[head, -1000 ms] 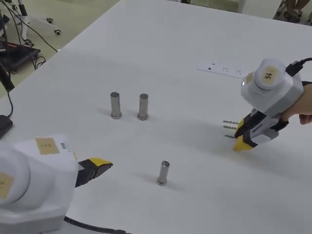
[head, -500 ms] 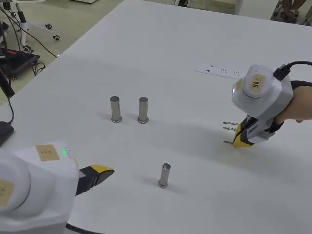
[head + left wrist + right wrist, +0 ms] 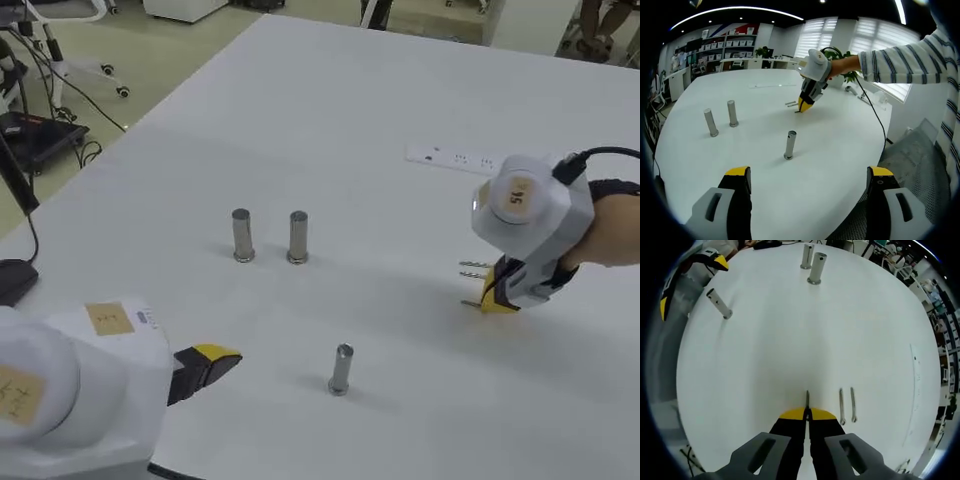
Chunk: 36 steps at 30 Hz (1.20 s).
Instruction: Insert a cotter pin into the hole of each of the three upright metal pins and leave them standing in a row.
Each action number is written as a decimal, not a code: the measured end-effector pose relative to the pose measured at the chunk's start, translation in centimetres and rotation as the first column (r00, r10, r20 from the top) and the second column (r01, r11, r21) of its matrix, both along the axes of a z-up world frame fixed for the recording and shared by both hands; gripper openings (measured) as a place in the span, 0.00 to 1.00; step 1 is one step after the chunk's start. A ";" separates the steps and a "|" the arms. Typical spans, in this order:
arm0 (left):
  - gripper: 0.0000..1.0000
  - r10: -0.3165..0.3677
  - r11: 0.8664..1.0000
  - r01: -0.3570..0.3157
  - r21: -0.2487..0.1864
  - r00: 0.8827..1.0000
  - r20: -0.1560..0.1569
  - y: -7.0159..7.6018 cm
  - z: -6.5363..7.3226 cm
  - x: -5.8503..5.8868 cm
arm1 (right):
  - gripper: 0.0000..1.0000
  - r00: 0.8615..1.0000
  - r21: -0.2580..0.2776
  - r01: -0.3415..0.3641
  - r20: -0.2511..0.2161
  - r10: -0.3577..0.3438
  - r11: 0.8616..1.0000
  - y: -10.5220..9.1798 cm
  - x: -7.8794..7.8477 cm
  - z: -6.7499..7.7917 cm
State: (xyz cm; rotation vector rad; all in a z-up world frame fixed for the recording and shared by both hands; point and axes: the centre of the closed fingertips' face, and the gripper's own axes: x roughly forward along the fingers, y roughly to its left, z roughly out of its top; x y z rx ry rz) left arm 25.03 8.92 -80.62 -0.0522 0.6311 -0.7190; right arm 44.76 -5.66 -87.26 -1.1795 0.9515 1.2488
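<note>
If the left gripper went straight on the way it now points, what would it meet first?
Probably the lone upright silver metal pin, standing almost centred ahead of the open left gripper; only white table lies between. Height is hard to judge.

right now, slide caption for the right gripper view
Right tongs shut on one cotter pin, two other cotter pins alongside on the table.

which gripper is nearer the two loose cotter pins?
Right. The right gripper, shut on a third cotter pin, sits beside the loose cotter pins; the left gripper is far off, past the lone metal pin.
</note>
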 end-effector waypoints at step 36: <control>0.85 -0.005 1.000 0.007 -0.031 0.997 0.071 0.5 2.7 0.7 | 0.02 0.989 0.266 0.067 0.111 -0.100 0.962 -1.6 -5.0 6.8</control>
